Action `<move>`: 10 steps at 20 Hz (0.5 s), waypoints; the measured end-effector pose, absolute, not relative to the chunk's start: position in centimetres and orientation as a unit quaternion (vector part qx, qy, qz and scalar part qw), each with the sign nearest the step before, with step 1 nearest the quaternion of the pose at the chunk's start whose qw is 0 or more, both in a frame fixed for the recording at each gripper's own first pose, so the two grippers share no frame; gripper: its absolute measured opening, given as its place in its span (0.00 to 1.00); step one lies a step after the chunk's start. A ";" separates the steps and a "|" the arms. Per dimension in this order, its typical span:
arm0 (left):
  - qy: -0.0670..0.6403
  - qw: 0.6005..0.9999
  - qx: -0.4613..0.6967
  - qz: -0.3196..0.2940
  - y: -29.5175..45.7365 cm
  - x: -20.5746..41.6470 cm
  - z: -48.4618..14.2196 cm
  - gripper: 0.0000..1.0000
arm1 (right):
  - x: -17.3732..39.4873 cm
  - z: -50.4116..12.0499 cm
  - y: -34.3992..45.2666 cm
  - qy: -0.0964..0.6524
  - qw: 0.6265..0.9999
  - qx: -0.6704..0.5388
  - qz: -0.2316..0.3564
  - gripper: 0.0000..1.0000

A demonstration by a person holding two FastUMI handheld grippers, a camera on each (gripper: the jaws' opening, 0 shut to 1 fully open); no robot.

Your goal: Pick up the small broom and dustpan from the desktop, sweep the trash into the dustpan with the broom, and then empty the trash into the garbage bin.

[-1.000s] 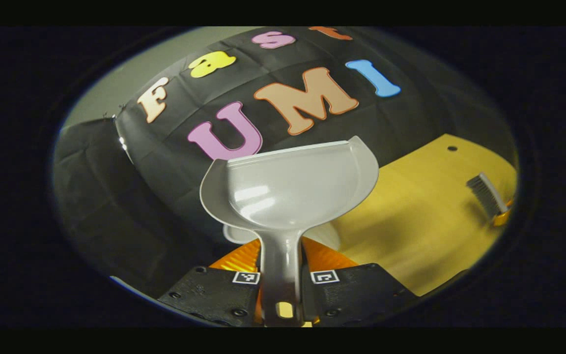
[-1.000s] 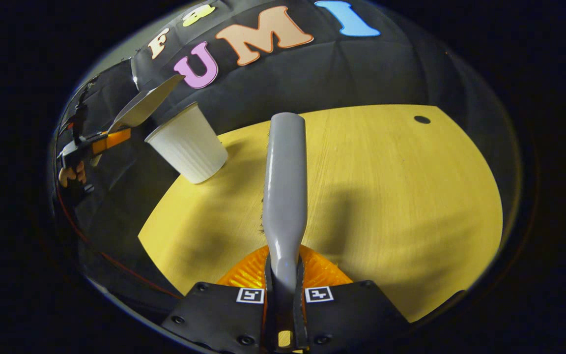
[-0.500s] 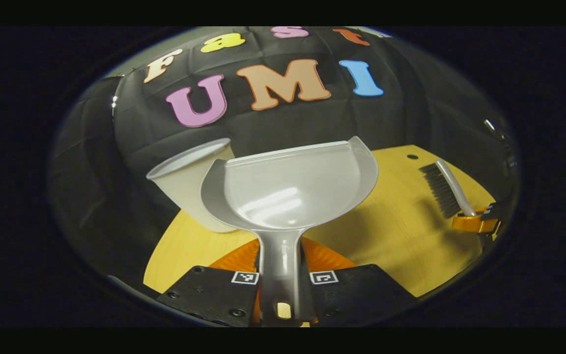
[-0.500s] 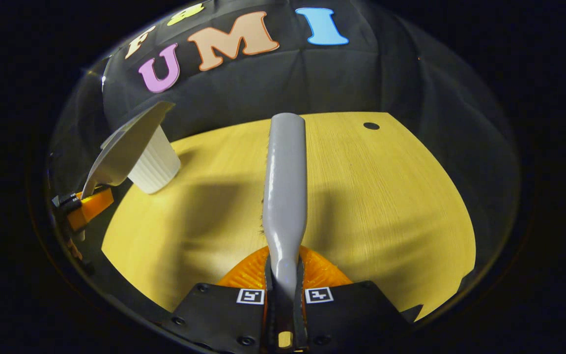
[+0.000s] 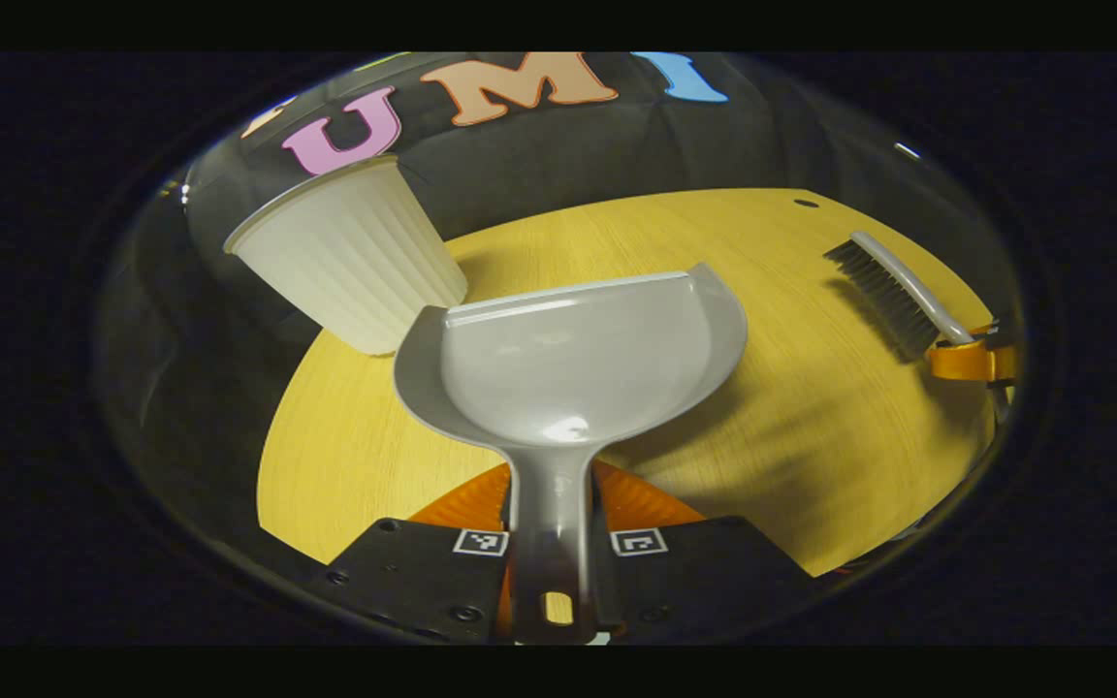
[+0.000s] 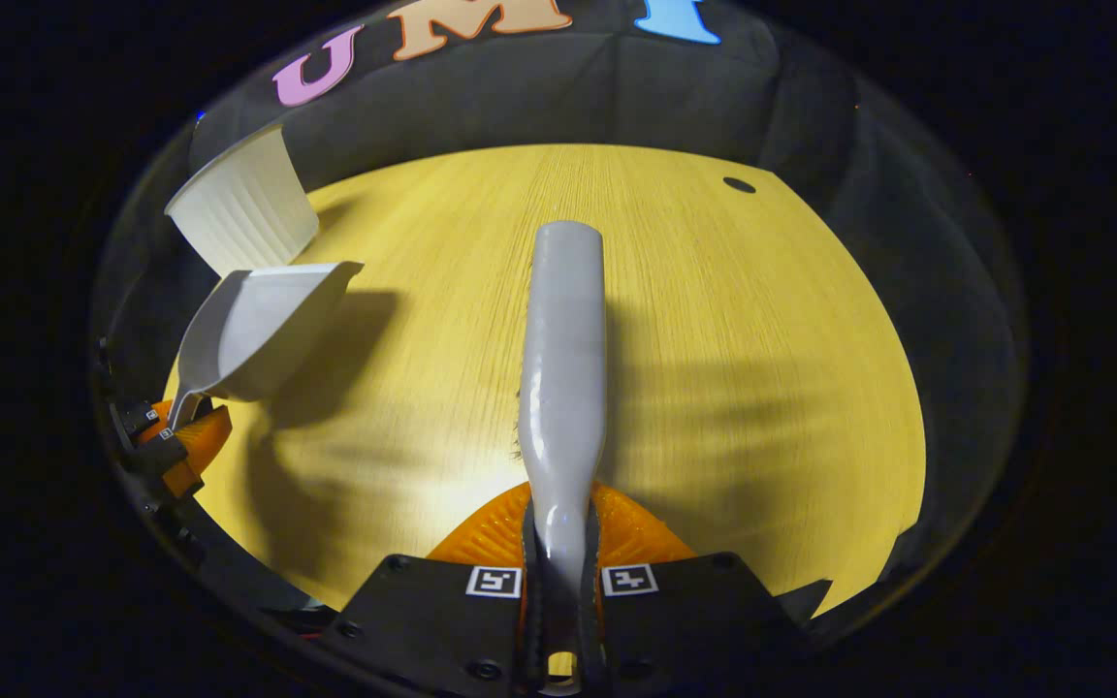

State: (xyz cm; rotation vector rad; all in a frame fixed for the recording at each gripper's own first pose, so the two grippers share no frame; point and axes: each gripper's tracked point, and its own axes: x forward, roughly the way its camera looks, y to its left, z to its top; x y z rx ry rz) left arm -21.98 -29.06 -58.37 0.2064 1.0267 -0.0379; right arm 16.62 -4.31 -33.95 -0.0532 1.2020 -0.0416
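Left gripper view: fingers (image 5: 481, 572) clamp dustpan (image 5: 568, 364) level.

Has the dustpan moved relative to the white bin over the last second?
Yes. In the right gripper view the dustpan has come down from above the white bin toward the desktop.

glossy plastic dustpan (image 5: 573, 364), wood-grain desktop (image 5: 811, 427)

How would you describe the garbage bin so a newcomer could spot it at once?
Start at the yellow wooden desktop and go to its far edge by the black cloth wall. There stands the garbage bin, a pale ribbed cup-shaped tub with an open top, just beyond the grey dustpan. It alone is ribbed and standing free.
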 end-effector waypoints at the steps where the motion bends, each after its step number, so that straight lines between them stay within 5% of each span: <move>1: 0.494 0.863 0.101 -0.016 -29.0 -22.0 -58.1 0.24 | 16.8 -33.8 -4.3 0.570 0.821 -0.028 -0.022 0.16; 10: 0.513 0.854 0.090 -0.014 -29.2 -21.4 -57.4 0.29 | 16.6 -33.1 -4.4 0.601 0.798 -0.038 -0.029 0.22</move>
